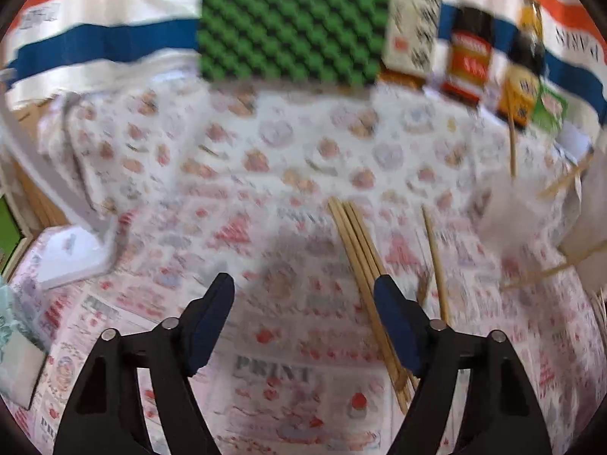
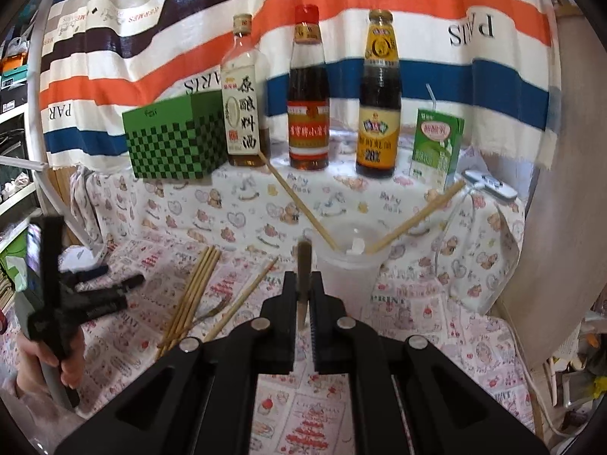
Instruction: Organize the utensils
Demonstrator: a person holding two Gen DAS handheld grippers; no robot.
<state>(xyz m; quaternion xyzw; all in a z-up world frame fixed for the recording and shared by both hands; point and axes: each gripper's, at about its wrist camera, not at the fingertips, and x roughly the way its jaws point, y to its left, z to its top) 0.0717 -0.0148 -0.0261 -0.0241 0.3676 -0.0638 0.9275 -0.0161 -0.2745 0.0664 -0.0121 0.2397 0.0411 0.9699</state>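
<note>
- My right gripper (image 2: 303, 292) is clamped on a thin flat utensil (image 2: 304, 265), seemingly metal; it stands upright between the pads, ready to drop into the clear cup (image 2: 349, 265) just ahead and right, where two chopsticks (image 2: 413, 220) already lean.
- My left gripper (image 1: 303, 303) stands wide, nothing between its pads; the loose chopstick bundle (image 1: 356, 242) lies under its right finger.
- Both grippers tilt downward toward the tablecloth (image 2: 235, 204); the person's hand (image 2: 45, 356) grips the left handle.

Black angular tongs (image 1: 303, 295), blue pads (image 1: 396, 326), silver pivot screws
</note>
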